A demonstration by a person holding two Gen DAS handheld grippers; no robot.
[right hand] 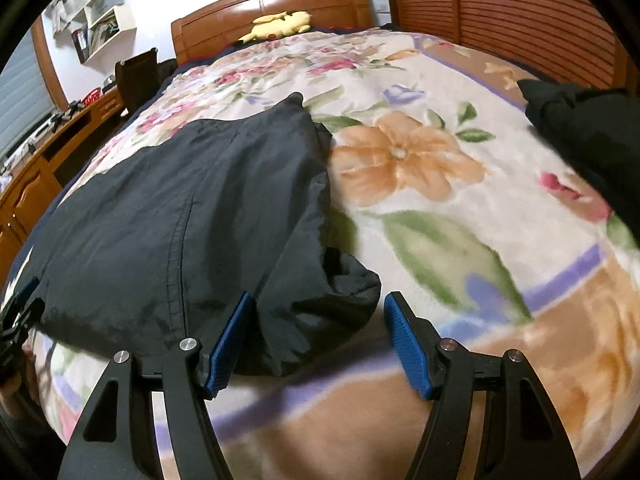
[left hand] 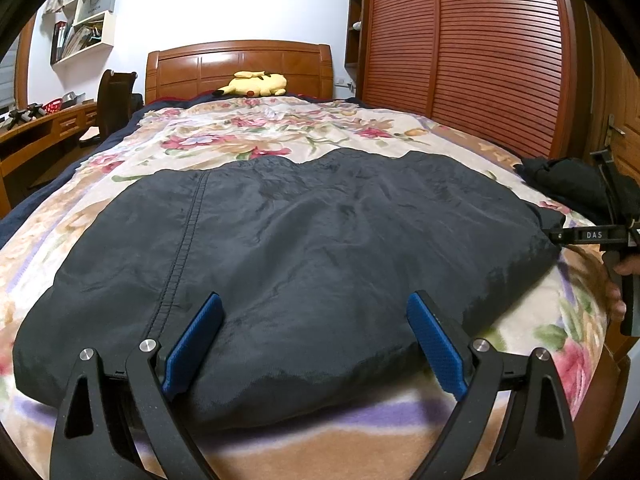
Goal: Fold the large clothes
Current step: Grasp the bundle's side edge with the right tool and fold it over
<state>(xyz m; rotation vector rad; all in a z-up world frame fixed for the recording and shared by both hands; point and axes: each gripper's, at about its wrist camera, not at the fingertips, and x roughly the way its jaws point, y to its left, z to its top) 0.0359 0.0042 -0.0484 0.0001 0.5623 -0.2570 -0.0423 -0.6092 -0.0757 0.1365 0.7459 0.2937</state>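
The large dark navy garment of thin crinkled fabric (left hand: 304,248) lies folded into a broad flat slab across the near half of the bed, on a plush floral blanket in cream, pink, orange and green (left hand: 280,128). A stitched seam (left hand: 188,236) runs down its upper layer from about eleven o'clock toward seven o'clock in the left wrist view. In the right wrist view the garment's right edge shows stacked layers, and a ribbed, rounded end of the cloth (right hand: 344,288) bulges out at the near right corner. The left gripper (left hand: 316,344) hangs over the garment's near edge with its blue-padded fingers (left hand: 196,344) spread wide apart; the cloth lies below and between them, but the pads do not press on it. The right gripper (right hand: 320,340) sits at the garment's near right corner, its fingers also apart, the left pad just beside the bulging end and the right pad over bare blanket; nothing is clamped. A hand (left hand: 618,300) holds that gripper at three o'clock in the left wrist view. Well apart from the folded garment, at two o'clock, a second dark bundle of clothing (right hand: 588,140) rests near the bed's right edge. At twelve o'clock a yellow plush toy (left hand: 256,84) lies against the brown wooden headboard (left hand: 240,64). A slatted reddish-brown wooden wardrobe (left hand: 460,52) stands at one o'clock, and white wall shelves (left hand: 88,20) with a wooden desk (left hand: 48,132) stand between nine and ten o'clock.
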